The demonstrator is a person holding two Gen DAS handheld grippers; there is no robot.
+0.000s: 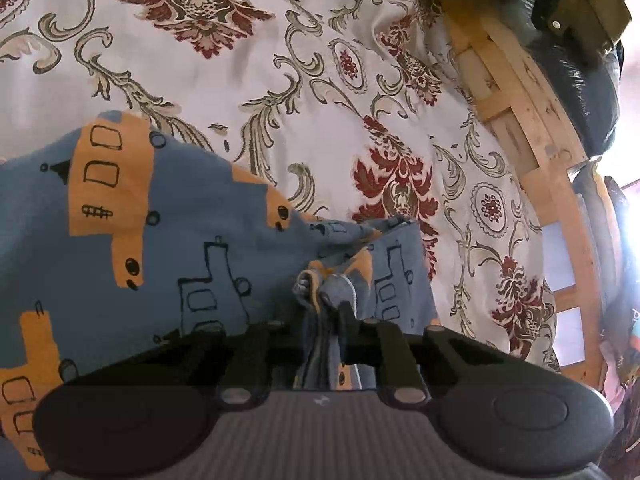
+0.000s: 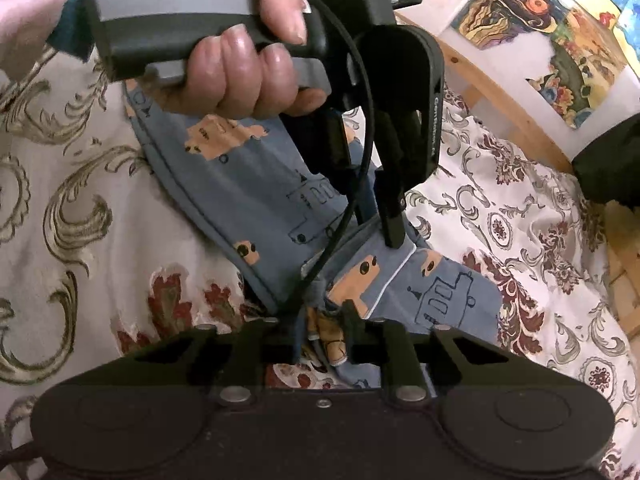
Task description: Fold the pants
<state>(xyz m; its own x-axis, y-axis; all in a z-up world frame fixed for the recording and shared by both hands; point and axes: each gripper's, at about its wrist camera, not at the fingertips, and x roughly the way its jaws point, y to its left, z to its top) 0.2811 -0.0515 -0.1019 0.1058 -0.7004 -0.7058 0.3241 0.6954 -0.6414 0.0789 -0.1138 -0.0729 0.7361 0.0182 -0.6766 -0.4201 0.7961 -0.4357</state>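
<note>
The pants [image 1: 168,232] are blue with orange blocks and black line drawings, spread on a floral bedspread [image 1: 280,60]. In the left wrist view my left gripper [image 1: 326,320] is shut on a bunched edge of the pants, which rises between its fingers. In the right wrist view my right gripper [image 2: 322,320] is shut on another bunched part of the pants [image 2: 256,192]. Just ahead of it the left gripper [image 2: 394,236] points down into the fabric, held by a person's hand [image 2: 240,68].
A wooden slatted frame [image 1: 532,148] borders the bed on the right, with dark plastic-wrapped bundles [image 1: 580,92] beyond it. In the right wrist view a colourful picture [image 2: 560,32] hangs past the wooden rail [image 2: 492,92].
</note>
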